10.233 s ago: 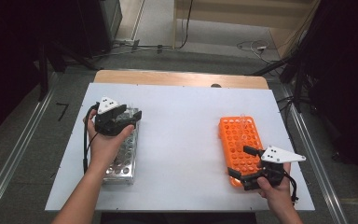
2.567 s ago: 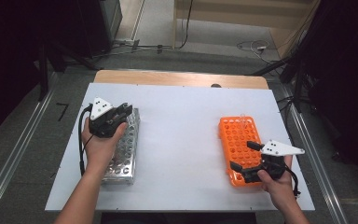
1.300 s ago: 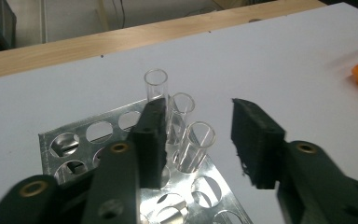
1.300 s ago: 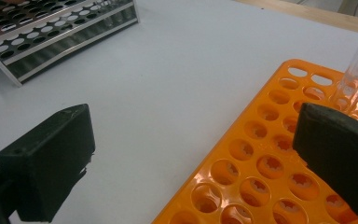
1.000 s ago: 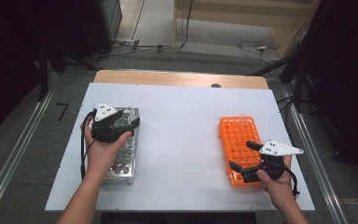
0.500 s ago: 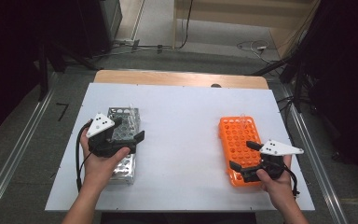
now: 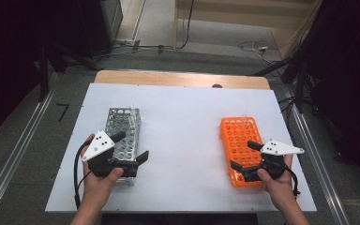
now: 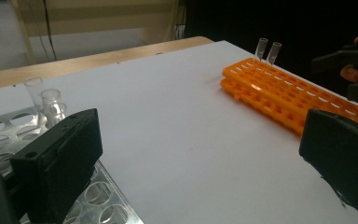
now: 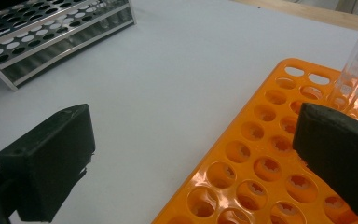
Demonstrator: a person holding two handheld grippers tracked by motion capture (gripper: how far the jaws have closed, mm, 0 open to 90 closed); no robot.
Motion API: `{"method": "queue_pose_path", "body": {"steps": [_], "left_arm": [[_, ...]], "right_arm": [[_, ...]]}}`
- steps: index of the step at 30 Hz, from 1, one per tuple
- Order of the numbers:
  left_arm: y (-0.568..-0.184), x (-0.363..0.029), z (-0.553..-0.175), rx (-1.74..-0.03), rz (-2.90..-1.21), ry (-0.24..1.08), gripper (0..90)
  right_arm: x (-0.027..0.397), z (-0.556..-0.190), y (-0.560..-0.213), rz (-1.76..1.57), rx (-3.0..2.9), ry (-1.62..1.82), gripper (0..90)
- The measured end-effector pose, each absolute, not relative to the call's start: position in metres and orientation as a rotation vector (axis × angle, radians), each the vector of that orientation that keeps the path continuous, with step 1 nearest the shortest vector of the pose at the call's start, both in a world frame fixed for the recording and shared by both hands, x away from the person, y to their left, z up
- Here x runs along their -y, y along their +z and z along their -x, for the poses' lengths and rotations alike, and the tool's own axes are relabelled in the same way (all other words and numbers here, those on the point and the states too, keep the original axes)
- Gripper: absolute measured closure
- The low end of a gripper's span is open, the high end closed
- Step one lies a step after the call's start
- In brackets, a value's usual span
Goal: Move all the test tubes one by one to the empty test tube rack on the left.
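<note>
Two racks are sitting on the white table (image 7: 183,117), well apart: a metal rack (image 7: 122,133) on the person's left and an orange rack (image 7: 238,143) on the right.

Left gripper (image 7: 131,147) is hovering over the near end of the metal rack, jaws spread wide, having just been opening, with nothing between them. In the left gripper view one black jaw is hanging over the rack's round holes and the other over bare table. Left hand (image 7: 98,180) is gripping the tool from behind; a cable is looping off toward the table edge.

Two clear tubes (image 8: 44,100) are standing upright at the far end of the metal rack, just beside each other.

Right gripper (image 7: 243,157) is resting low over the near end of the orange rack, jaws also standing wide and holding nothing. In the right gripper view one jaw is over the orange holes, the other over white table beside the rack. Right hand (image 7: 276,180) is holding it from the near side.

Two more clear tubes (image 8: 268,50) are standing in the far corner of the orange rack, leaning slightly.

Writing: no readable label or brand is showing on racks, tubes or grippers. Floor left of the table is carrying a dark mark shaped like a 7 (image 7: 62,111); too small to make out more.
</note>
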State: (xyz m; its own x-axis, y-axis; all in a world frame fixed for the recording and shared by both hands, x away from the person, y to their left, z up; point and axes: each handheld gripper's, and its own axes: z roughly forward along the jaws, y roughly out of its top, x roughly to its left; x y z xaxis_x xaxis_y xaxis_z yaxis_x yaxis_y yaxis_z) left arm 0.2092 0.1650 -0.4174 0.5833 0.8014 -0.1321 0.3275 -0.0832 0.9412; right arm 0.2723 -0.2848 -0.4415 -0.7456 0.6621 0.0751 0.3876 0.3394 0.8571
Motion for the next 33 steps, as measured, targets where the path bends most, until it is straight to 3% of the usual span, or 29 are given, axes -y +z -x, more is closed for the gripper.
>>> {"method": "queue_pose_path", "body": {"steps": [9,17,23,33], "left_arm": [[-0.425,-0.166,-0.205,-0.953,-1.663,0.493,0.0],[-0.427,-0.166,-0.206,-0.965,-1.664,0.487,0.0],[-0.428,-0.167,-0.207,-0.973,-1.659,0.49,0.0],[-0.429,-0.167,-0.208,-0.976,-1.666,0.49,0.0]], "right_arm": [[0.282,-0.281,-0.44,-0.984,-2.303,1.326,0.0],[0.286,-0.3,-0.438,-1.065,-2.255,1.299,5.3],[0.287,-0.314,-0.436,-1.113,-2.204,1.203,23.0],[0.295,-0.344,-0.438,-1.296,-2.138,1.086,42.7]]}}
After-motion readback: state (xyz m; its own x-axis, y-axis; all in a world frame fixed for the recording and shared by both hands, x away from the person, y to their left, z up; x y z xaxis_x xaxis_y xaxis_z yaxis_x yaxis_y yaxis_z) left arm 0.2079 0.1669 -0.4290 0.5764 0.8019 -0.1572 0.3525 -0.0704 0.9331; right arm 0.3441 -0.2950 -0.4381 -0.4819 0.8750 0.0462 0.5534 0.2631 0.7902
